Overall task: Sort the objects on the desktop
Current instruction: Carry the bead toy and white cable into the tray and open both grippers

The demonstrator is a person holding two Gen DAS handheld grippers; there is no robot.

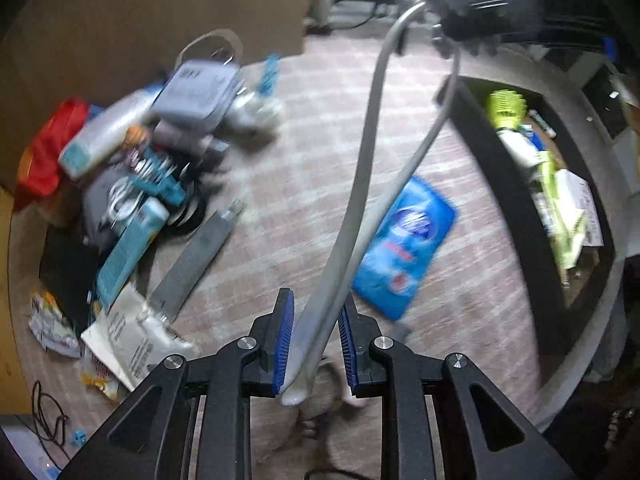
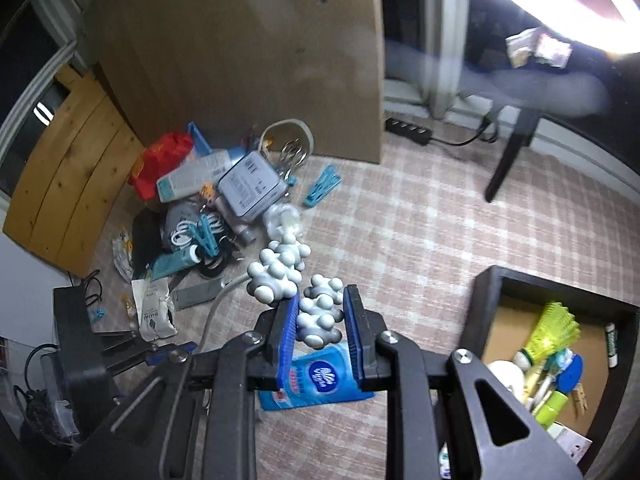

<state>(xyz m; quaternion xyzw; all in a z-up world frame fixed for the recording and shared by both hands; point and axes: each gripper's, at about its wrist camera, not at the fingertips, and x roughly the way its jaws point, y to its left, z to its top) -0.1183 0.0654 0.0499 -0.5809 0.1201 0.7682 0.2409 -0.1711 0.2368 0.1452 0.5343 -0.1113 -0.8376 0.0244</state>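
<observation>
- Both hands share one thing here: a grey neck massager. The left gripper (image 1: 316,344) has its jaws pinching one end of the massager's curved handle (image 1: 372,152).
- The right gripper (image 2: 322,330) has its jaws clamped on a knobbly ball cluster (image 2: 318,320) at the other end, so the long axis runs between the two grippers, off the tabletop (image 2: 420,232).
- The blue tissue pack (image 1: 404,248) lies right below.
- The black bin (image 2: 496,300) sits to the right, nearer the right hand, I'd say.
- The clutter pile (image 2: 208,208) is far left.

Your left gripper (image 1: 314,344) points steeply down at the floor, its fingers (image 1: 282,340) nearly together, clamping a grey band. Your right gripper (image 2: 322,332), also tilted down, pinches a knobbed roller.
</observation>
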